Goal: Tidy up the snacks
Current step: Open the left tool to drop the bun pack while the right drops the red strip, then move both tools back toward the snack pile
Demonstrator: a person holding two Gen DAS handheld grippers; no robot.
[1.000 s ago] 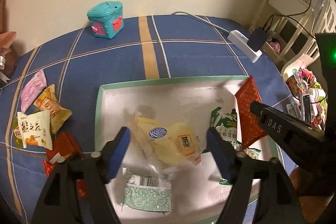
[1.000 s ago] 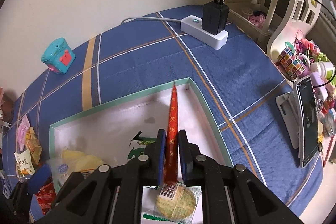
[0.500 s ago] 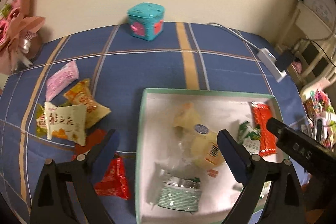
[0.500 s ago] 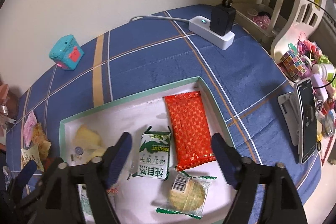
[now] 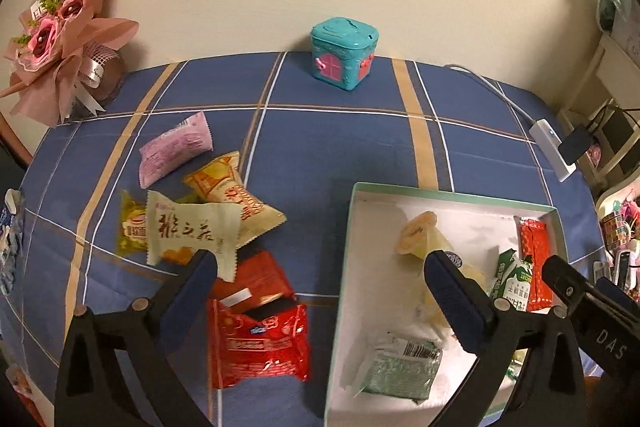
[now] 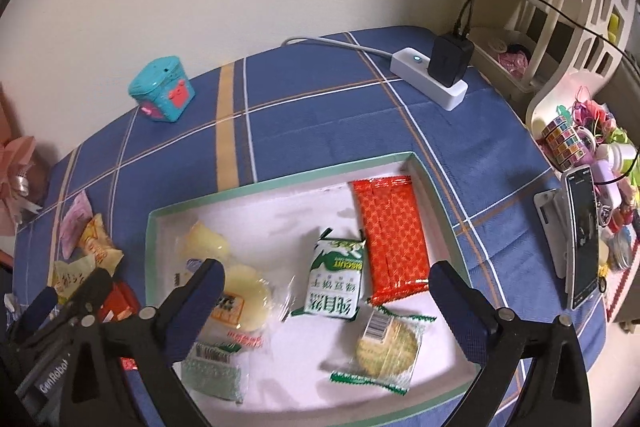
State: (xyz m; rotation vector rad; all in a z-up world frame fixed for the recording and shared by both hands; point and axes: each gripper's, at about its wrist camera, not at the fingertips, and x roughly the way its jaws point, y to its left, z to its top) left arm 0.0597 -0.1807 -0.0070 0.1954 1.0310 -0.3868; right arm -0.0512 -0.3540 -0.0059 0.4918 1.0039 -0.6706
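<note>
A white box with a green rim holds an orange-red packet lying flat, a green biscuit pack, a round cracker pack and a clear bag of yellow jelly cups. My right gripper hangs above them, its jaws opening wide and touching nothing. My left gripper straddles the box's left wall, its jaws opening too, with nothing gripped. Left of the box lie loose snacks: two red packets, a cream one, an orange one and a pink one.
A teal toy box stands at the back by the wall. A pink bouquet sits at the back left. A white power strip with a black charger lies at the back right. A phone on a stand and small toys crowd the right edge.
My right gripper let go of the orange-red packet, which now lies flat in the box, and its jaws spread wide. My left gripper moved left towards the loose snacks and opened further.
</note>
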